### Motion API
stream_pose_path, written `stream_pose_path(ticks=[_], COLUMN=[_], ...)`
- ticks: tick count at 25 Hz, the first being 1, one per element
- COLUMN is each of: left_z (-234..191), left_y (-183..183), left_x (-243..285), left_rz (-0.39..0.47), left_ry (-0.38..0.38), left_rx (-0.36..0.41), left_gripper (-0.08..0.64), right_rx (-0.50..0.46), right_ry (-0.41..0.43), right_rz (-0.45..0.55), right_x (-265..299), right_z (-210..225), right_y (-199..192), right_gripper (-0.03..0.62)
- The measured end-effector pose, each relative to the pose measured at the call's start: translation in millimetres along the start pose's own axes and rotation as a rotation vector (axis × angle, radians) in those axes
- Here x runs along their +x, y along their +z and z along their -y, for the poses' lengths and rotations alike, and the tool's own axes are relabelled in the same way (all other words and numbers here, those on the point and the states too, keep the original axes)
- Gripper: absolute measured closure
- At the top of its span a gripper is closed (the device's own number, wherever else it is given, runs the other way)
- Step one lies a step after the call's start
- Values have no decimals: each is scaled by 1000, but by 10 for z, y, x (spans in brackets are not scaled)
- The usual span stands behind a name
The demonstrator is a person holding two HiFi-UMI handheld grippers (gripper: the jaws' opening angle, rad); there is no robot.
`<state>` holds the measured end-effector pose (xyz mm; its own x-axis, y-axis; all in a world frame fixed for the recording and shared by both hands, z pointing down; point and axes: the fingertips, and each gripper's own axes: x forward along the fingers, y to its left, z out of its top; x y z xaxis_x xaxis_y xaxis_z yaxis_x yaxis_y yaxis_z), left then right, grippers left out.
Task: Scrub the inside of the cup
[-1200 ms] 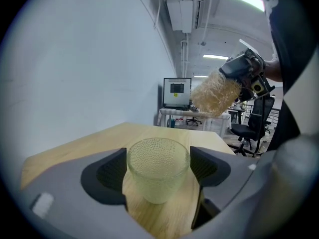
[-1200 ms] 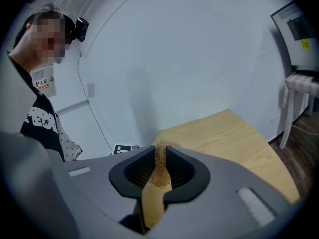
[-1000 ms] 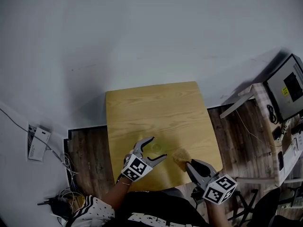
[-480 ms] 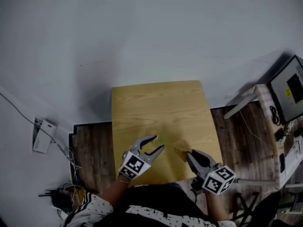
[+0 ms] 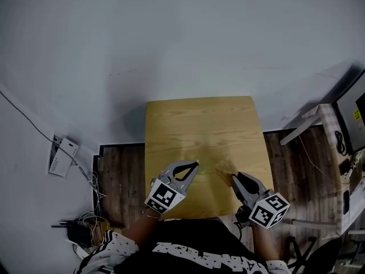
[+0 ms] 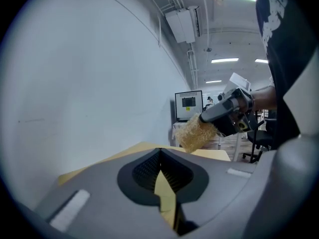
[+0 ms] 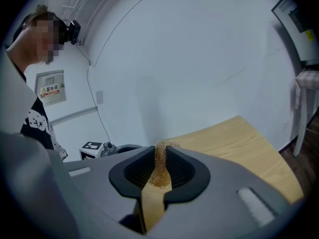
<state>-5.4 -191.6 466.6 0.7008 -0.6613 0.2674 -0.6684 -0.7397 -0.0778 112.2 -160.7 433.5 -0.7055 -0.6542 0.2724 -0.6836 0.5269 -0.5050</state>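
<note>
My left gripper (image 5: 195, 164) hovers over the near left part of the wooden table (image 5: 199, 119). Its jaws have just been closing and now meet with nothing between them; in the left gripper view (image 6: 159, 151) only the table top shows through the gap. My right gripper (image 5: 232, 177) is shut on a tan fibrous scrubber (image 5: 224, 167) over the near right part of the table. The scrubber (image 7: 160, 166) is squeezed flat between the pads. From the left gripper view the scrubber (image 6: 197, 133) sticks out of the right gripper (image 6: 227, 113). I cannot make out a cup in any view.
A white wall stands behind the table. A monitor (image 5: 356, 116) on a white stand is at the right. A wall box (image 5: 63, 153) and cables (image 5: 80, 230) lie at the left, over dark wood flooring (image 5: 122, 170).
The left gripper's jaws went from wide open to shut with nothing in them, and the gripper lifted a little. The right gripper kept its hold on the scrubber.
</note>
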Motion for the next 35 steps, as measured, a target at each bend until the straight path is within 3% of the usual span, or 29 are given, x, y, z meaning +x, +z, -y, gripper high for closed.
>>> stream_pose_path(ticks=[14, 35], left_z=[-157, -116], left_y=[99, 88], left_x=[-236, -238], left_rz=[-38, -51], left_ry=[83, 75], left_rx=[23, 14], left_gripper=[558, 558], right_rx=[-58, -61], right_ry=[78, 82], right_rz=[-13, -17], right_x=[207, 170], right_z=[-103, -132], right_y=[126, 34], right_gripper=[515, 517])
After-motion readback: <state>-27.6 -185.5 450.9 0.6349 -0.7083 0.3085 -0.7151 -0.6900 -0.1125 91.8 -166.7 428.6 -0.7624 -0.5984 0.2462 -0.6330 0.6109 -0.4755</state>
